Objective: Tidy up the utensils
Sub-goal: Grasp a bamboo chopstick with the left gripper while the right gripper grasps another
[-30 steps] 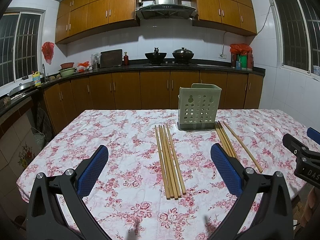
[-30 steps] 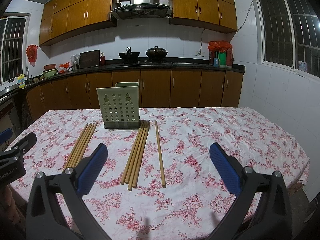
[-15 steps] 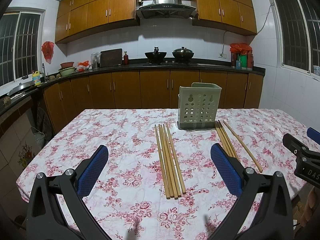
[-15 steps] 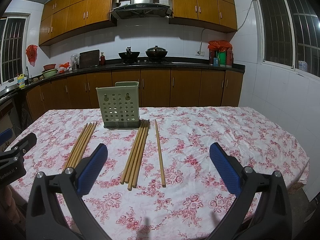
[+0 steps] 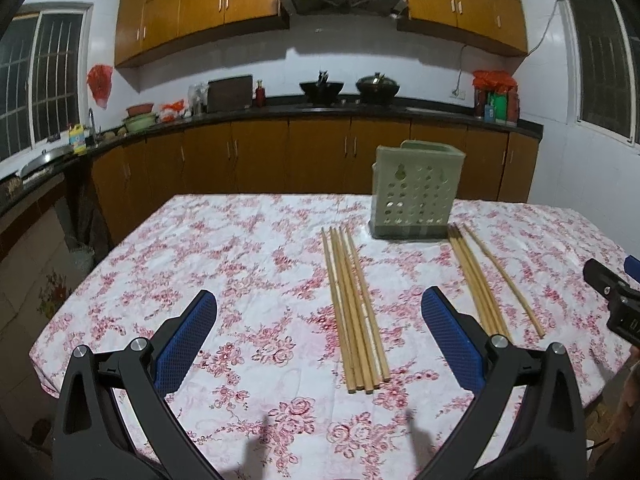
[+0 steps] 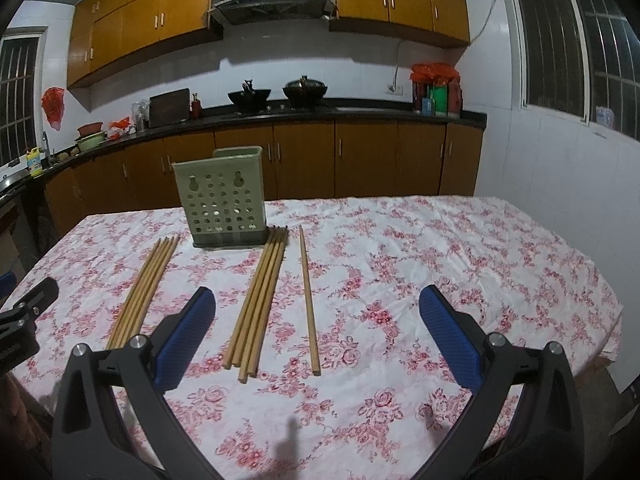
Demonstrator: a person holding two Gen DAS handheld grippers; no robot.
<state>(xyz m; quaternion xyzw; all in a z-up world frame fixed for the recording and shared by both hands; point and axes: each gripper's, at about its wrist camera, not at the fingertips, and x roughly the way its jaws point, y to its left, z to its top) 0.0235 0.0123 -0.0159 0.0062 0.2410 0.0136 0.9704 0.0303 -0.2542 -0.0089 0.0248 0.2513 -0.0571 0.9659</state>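
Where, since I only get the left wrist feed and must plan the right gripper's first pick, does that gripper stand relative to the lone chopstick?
Observer: In its own camera, the right gripper faces the lone chopstick, which lies ahead between its two fingers and touches neither.
Operator: Is it open?
Observer: Yes, wide open and empty.
Operator: Anything crowding that chopstick?
Observer: The middle bundle lies to its left, apart from it. The bundle's near ends, hidden in your view, are uneven.
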